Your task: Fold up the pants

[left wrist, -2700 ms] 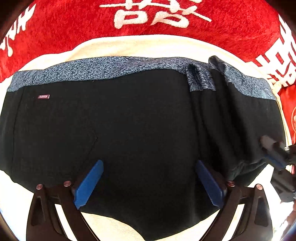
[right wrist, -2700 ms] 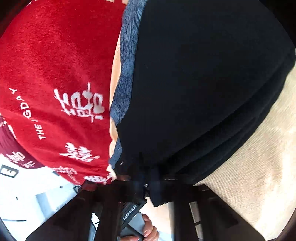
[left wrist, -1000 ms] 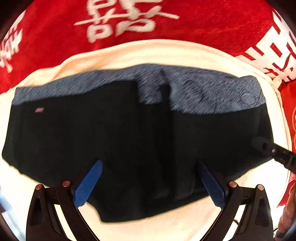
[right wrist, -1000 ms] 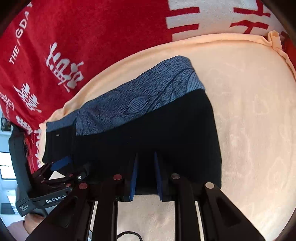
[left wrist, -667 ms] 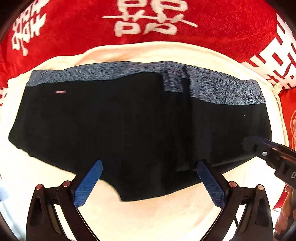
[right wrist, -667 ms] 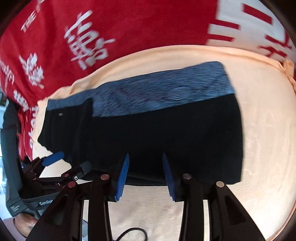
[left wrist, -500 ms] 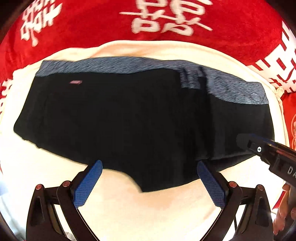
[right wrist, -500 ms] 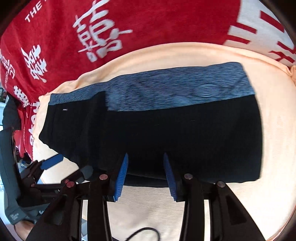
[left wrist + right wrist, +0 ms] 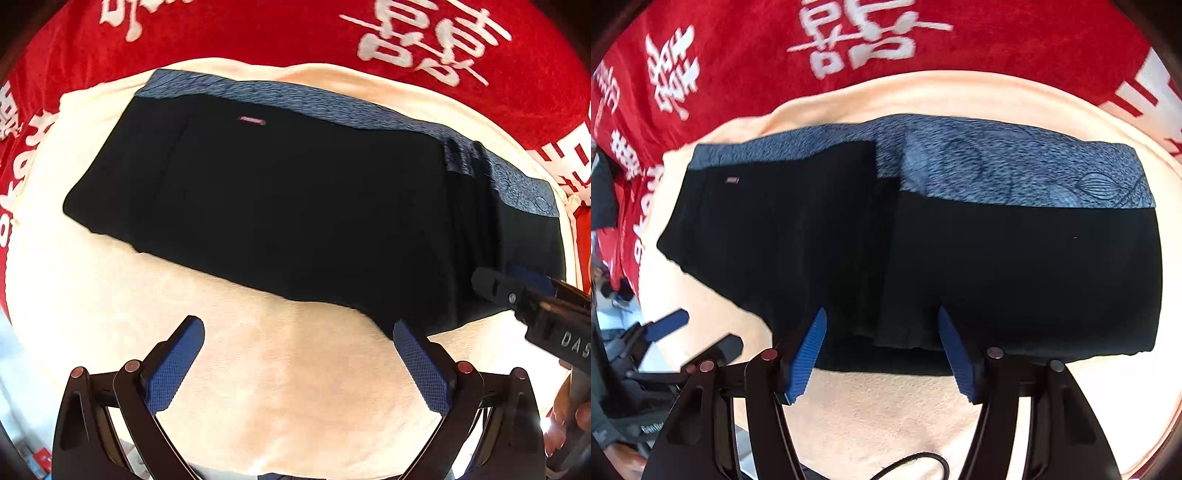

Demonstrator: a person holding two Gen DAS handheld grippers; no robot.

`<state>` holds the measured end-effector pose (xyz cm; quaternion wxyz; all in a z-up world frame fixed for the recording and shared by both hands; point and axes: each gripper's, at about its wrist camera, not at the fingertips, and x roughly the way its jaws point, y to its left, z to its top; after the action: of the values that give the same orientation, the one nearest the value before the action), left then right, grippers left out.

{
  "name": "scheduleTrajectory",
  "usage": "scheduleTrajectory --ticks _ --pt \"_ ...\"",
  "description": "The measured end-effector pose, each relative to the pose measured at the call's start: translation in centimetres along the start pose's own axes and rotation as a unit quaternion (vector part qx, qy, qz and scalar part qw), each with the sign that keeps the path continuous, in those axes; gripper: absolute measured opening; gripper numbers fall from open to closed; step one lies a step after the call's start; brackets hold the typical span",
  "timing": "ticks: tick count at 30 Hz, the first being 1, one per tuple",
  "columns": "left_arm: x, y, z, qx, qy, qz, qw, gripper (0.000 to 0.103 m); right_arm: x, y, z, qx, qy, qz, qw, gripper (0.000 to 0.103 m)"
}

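Black pants with a mottled blue waistband lie folded on a cream towel; one part is lapped over the other at the right side. My left gripper hangs open above bare towel, just in front of the pants' near edge. My right gripper is over the pants' near hem. Its jaws are opening, the cloth lies below them and the pads do not press it. The right gripper's tip also shows at the right in the left wrist view, and the left gripper at the lower left in the right wrist view.
A red blanket with white characters lies under the towel and wraps around its far and side edges. A person's fingers show at the lower right of the left wrist view. A dark cable lies by the towel's near edge.
The right gripper let go of the folded pants and its jaws spread. Both grippers drew back toward the near edge; the left one now hangs over towel instead of pants.
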<state>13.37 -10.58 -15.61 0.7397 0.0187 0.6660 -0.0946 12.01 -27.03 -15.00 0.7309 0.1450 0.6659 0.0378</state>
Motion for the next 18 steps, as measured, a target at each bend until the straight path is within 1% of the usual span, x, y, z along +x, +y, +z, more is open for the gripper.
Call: scheduleTrajectory --ticks 5,8,9,11,14,17,18 --pt "-0.1 2.3 -0.3 -0.02 0.004 -0.011 0.9997 0.103 -0.1 1.2 -0.8 -0.014 0.008 -0.013 1.0 0.068" --pt "-0.5 3.9 -1.0 -0.034 0.008 -0.013 0.9993 0.103 0.1 1.4 -1.2 -0.003 0.021 -0.008 1.0 0.068" --pt "-0.5 4.5 -1.2 -0.038 0.01 -0.011 0.9992 0.103 0.3 1.4 -1.5 0.003 0.03 0.001 1.0 0.068" --pt "-0.5 5.4 -1.7 -0.046 0.013 -0.012 0.9988 0.103 0.3 1.7 -2.2 0.005 0.033 -0.001 0.999 0.068" --pt "-0.6 7.3 -2.4 -0.056 0.0 -0.033 0.9979 0.103 0.1 2.5 -3.3 -0.005 0.039 -0.002 0.999 0.068" --pt "-1.4 9.0 -3.2 -0.072 -0.014 -0.083 0.9938 0.103 -0.1 3.4 -4.4 -0.011 0.045 0.01 0.999 0.068" --pt "-1.5 9.7 -3.3 -0.074 -0.017 -0.095 0.9926 0.103 -0.2 3.7 -4.7 -0.011 0.046 0.011 0.999 0.068"
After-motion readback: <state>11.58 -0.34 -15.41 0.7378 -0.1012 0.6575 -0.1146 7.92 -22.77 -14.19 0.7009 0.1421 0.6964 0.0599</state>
